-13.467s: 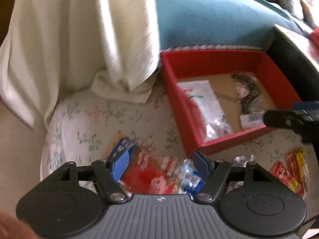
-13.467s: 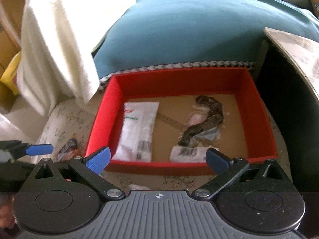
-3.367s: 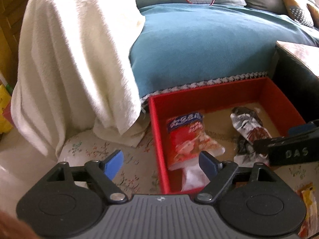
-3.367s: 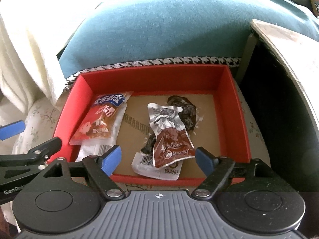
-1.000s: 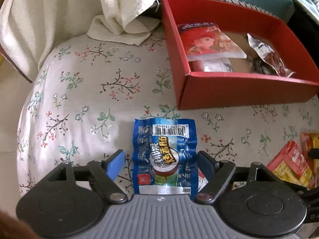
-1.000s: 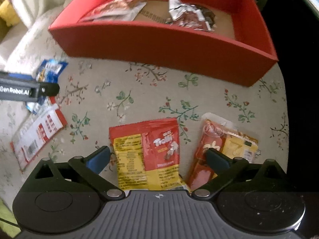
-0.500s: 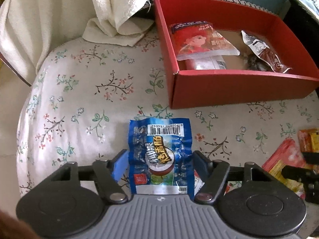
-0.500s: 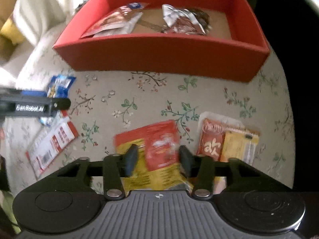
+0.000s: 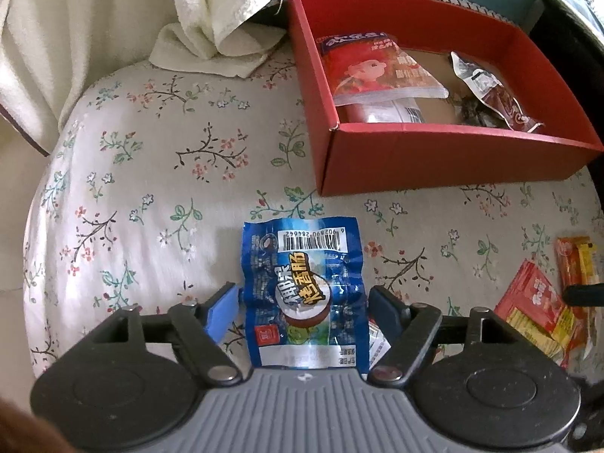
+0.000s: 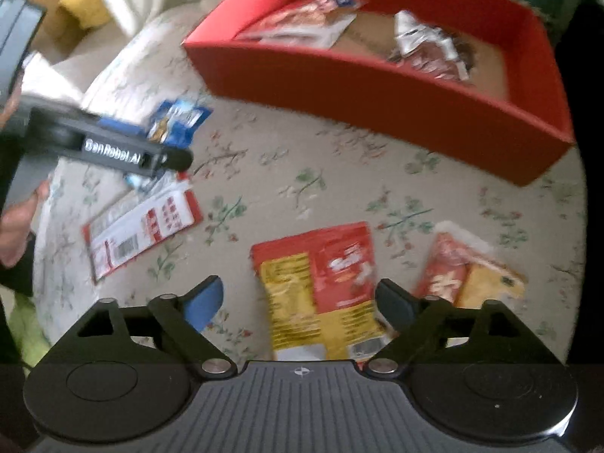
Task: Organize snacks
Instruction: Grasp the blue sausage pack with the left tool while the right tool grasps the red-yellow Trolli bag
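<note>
Left gripper point(image 9: 304, 304): points steeply down at the floral cushion; its jaws have just been opening and stand about half apart, the blue sausage packet between them; the blue pad sits just beside the packet's left edge, the dark pad just beside its right edge, and neither visibly presses on it
Blue sausage packet point(image 9: 304, 294): lies flat on the cushion, barcode end toward the red box, near the box's front corner but apart from it
Right gripper point(image 10: 298, 302): points steeply down; its jaws have just been opening and stand wide, with the red and yellow gummy packet between them; the dark pad is at the packet's right edge, the blue pad well clear of its left edge; the view is blurred, so contact at the right pad cannot be told
Red and yellow gummy packet point(image 10: 321, 287): rests on the cushion, printed side up
Orange and red packet point(image 10: 468, 279): just beside the gummy packet, outside the right pad
Red and white packet point(image 10: 143, 226): flat on the cushion, near the left gripper's tip
Red box point(image 9: 434, 162): open cardboard tray on the cushion, holding a red snack bag point(image 9: 373, 71) and a silver and brown packet point(image 9: 490, 94)
Floral cushion point(image 9: 158, 173): bears all items
White towel point(image 9: 211, 15): hangs beyond the cushion
</note>
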Demonstrator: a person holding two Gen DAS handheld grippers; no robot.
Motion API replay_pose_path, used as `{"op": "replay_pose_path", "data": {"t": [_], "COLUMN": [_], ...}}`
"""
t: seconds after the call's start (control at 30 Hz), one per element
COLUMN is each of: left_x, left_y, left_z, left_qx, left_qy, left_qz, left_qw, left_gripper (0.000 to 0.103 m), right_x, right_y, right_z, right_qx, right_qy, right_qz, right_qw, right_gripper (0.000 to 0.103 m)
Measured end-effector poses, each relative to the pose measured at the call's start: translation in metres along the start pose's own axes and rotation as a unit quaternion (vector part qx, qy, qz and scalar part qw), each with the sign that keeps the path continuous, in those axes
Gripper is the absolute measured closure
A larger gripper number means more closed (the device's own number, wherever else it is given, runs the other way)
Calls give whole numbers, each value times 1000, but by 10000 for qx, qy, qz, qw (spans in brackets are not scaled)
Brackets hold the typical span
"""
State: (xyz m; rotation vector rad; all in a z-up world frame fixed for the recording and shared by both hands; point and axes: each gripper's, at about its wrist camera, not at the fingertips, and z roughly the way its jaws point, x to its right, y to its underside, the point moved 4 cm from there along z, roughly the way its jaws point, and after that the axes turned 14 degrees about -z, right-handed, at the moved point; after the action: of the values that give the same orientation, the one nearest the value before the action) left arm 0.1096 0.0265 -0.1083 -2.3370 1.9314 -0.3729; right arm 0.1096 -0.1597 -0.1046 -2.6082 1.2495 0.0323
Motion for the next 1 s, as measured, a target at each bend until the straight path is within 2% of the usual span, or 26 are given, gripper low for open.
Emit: {"op": "replay_pose_path", "data": {"t": [0.1,0.17,0.2,0.23,0.27,0.4,0.5,0.63,0.73,0.8,0.83,0.87,0.9,1.0], "left_x": [2,4,3,3,2,1,5,6,4,4,2,1,1,0], "left_y": [1,3,3,3,3,3,9,13,12,9,8,6,4,1], "left_z": [1,1,2,2,3,4,8,9,8,6,4,2,0,-2], "left_qx": [10,32,37,49,62,109,159,192,161,175,178,207,223,159], "left_qy": [-13,-47,-58,-63,-76,-65,-84,-28,4,-63,-69,-64,-29,33], "left_qz": [89,153,171,173,165,218,421,517,486,435,353,272,228,107], "left_qw": [10000,9999,9998,9998,9998,9997,9990,9985,9987,9989,9992,9994,9995,9998], "left_gripper": [32,28,27,25,22,18,5,4,6,13,21,34,39,42], "right_x": [-1,-4,-4,-1,1,-11,-14,-18,-14,-7,-3,1,6,8], "right_y": [3,-3,-5,-7,-8,-13,-9,1,5,7,8,8,9,10], "right_z": [20,21,22,24,27,36,36,30,23,16,12,8,6,5], "right_qx": [-368,-306,-259,-251,-289,-398,-182,-157,-179,-131,-84,-48,-20,-6], "right_qy": [325,349,333,334,341,714,791,782,763,772,741,748,693,689], "right_qz": [-181,-227,-131,26,139,-136,-48,-140,-135,-13,73,183,297,363], "right_qw": [9986,9987,9990,9991,9989,9966,9967,9967,9968,9969,9972,9970,9972,9970], "right_gripper": [7,6,5,0,0,0,0,0,8,19,29,32,32,33]}}
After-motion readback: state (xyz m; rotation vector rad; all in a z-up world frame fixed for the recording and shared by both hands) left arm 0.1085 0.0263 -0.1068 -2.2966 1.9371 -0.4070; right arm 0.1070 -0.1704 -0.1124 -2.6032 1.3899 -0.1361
